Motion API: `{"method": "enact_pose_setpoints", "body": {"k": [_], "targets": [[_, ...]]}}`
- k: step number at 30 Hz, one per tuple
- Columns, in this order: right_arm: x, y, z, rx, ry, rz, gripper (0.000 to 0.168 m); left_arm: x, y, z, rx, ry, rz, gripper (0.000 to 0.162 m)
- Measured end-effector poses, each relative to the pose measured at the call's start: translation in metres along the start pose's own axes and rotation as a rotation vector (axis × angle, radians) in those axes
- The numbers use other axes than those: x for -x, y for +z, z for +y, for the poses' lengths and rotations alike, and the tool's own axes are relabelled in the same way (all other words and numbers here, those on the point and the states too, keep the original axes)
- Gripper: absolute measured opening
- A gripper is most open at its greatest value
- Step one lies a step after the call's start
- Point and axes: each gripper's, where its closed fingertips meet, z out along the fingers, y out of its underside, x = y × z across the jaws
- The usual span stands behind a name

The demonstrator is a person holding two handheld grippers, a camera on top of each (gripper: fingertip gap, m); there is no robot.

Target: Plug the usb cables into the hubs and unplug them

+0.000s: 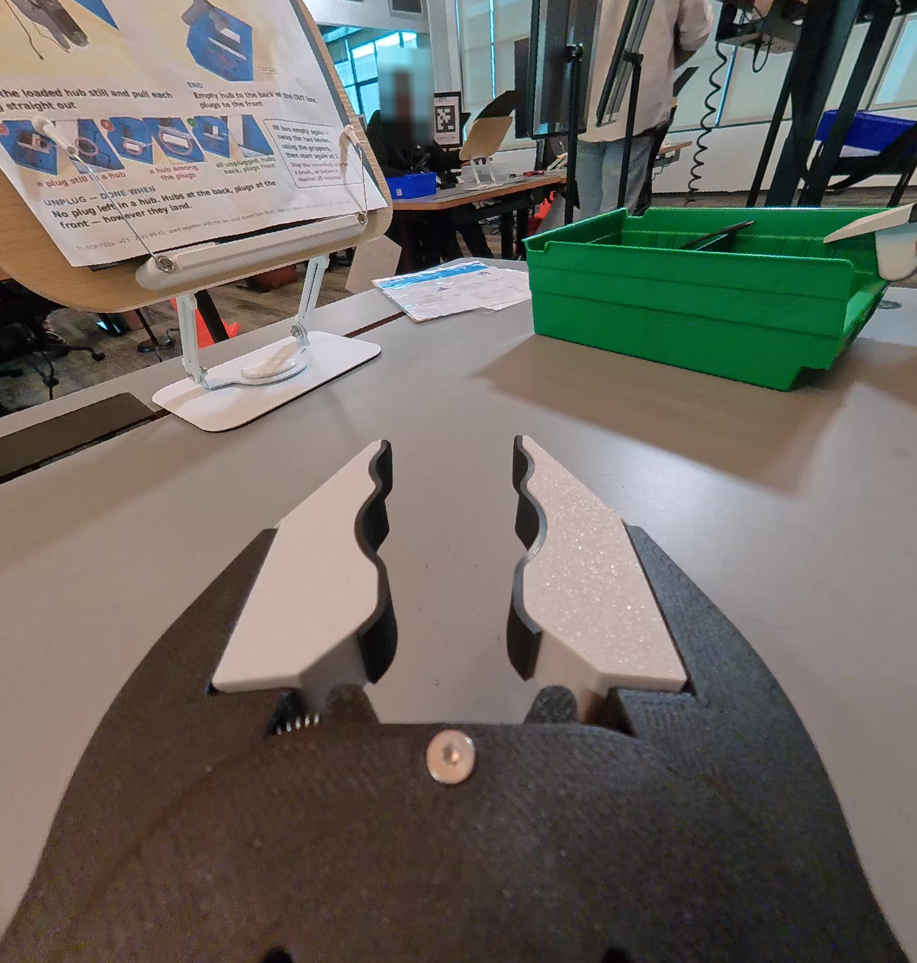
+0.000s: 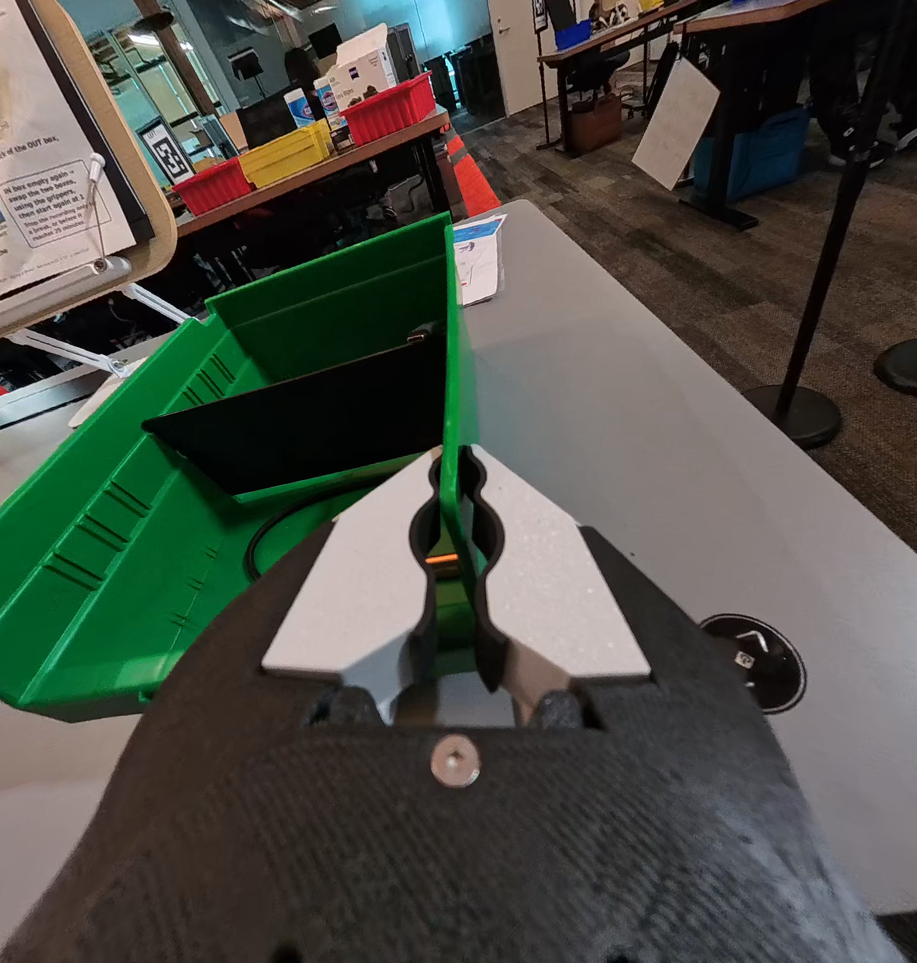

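A green bin (image 2: pixel 107 521) stands on the grey table (image 2: pixel 602 417), split by a black divider (image 2: pixel 310 422). A black cable (image 2: pixel 261 542) lies in its near compartment, and a small plug (image 2: pixel 425 333) shows behind the divider. My right gripper (image 2: pixel 450 453) is shut on the bin's right wall (image 2: pixel 450 338), with one finger inside and one outside. A small orange-edged part (image 2: pixel 442 560) shows between the fingers. My left gripper (image 1: pixel 452 443) is open and empty, low over bare table (image 1: pixel 446 396), left of the bin (image 1: pixel 680 307). The right gripper's finger (image 1: pixel 873 226) shows at the bin's far right.
A tilted stand with an instruction sheet (image 1: pixel 185 156) sits on a white base (image 1: pixel 268 375) at the left. Papers (image 1: pixel 451 286) lie behind the bin. A black cable grommet (image 2: pixel 758 662) sits near the table's right edge. Stanchion bases (image 2: pixel 795 411) stand on the floor beyond.
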Motion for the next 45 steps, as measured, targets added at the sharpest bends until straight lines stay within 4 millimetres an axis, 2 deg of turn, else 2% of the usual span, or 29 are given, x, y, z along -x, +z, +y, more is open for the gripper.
{"method": "enact_pose_setpoints", "body": {"k": [15,33,37,39,40,42,45], "targets": [[0.012,0.004,0.003,0.017,-0.032,-0.04,0.005,0.0,0.0,0.001,0.004,0.001,-0.003,0.045],[0.017,0.005,0.004,0.02,-0.05,-0.054,0.006,0.001,0.0,0.002,0.01,0.001,-0.006,0.045],[0.015,0.003,0.004,0.044,-0.121,0.003,0.017,0.002,0.0,0.002,0.008,-0.004,-0.01,0.045],[0.014,-0.004,-0.009,0.006,-0.169,0.066,0.023,0.003,0.0,0.002,0.008,-0.01,-0.009,0.045],[0.018,-0.009,-0.02,-0.036,-0.187,0.08,0.025,0.003,0.0,0.002,0.009,-0.012,-0.01,0.045],[0.038,-0.023,-0.044,-0.146,-0.236,0.062,0.026,0.004,0.0,0.002,0.01,-0.016,-0.011,0.045],[0.087,-0.042,-0.067,-0.283,-0.354,-0.006,0.023,0.005,0.001,0.003,0.012,-0.024,-0.011,0.044]]}}
